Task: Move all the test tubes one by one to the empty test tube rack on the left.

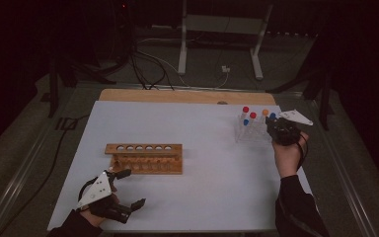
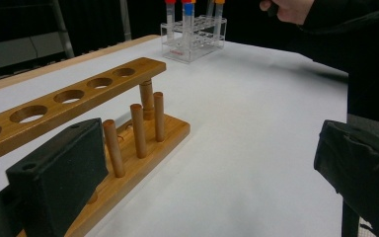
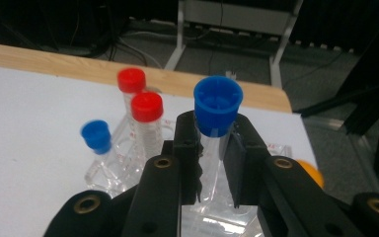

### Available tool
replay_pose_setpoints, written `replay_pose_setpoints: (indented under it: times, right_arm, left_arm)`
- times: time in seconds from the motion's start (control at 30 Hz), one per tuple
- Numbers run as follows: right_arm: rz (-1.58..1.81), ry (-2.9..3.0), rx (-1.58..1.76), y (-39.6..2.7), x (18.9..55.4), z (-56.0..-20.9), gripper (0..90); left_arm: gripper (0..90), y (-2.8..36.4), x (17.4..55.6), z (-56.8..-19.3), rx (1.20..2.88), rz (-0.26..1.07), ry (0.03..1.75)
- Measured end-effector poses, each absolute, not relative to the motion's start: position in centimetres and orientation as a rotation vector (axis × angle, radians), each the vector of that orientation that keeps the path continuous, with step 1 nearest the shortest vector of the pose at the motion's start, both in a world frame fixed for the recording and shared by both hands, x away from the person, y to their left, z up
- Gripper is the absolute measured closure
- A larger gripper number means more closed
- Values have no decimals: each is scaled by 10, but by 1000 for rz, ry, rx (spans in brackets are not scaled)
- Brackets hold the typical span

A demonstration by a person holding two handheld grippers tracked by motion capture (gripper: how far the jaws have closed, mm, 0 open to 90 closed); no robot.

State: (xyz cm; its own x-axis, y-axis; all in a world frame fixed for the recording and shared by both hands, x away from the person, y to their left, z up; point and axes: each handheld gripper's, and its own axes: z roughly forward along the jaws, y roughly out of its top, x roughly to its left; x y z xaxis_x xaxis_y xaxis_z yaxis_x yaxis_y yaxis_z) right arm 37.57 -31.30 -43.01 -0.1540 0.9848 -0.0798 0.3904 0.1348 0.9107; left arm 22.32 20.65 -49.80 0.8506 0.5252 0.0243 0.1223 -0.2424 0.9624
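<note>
Right gripper (image 3: 212, 163) clamps blue-capped tube (image 3: 217, 106); left gripper (image 1: 128, 190) wide open, empty; two red-capped tubes (image 3: 146, 106)

Two racks on one surface, a gripper near each

On the surface (image 1: 187, 123), the wooden rack (image 1: 144, 158) stands left of centre toward the near side, its holed top bar lying left to right above a base with upright pegs. The clear rack (image 1: 252, 129) stands well apart from it at the far right, with capped tubes (image 1: 246, 114) upright in it. The left gripper (image 1: 131, 190) sits at the near left corner, just in front of the wooden rack's left end. The right gripper (image 3: 216, 148) is at the clear rack's right side, its jaws on either side of one capped tube (image 3: 217, 123), with the other tubes to that tube's left. Beyond the far edge stands a frame on the floor (image 1: 217, 69).
</note>
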Motion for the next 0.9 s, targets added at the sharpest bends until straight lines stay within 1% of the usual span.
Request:
replay_pose_setpoints:
  times: [0.17,0.43,0.77,0.83,0.9]
  right_arm:
    - [1064,1713,1332,-306,367,-421,769]
    - [1118,1833,1279,-286,352,-421,769]
    - [1137,2049,1171,-255,323,-438,769]
    - [1146,2087,1144,-249,316,-441,769]
    - [1153,2115,1119,-242,309,-443,769]
  left_arm:
    - [4,206,223,-498,1803,410,493]
    - [4,204,222,-498,1814,400,487]
    - [5,196,222,-495,1819,346,485]
    - [4,194,222,-493,1820,353,470]
    - [4,191,222,-491,1809,324,455]
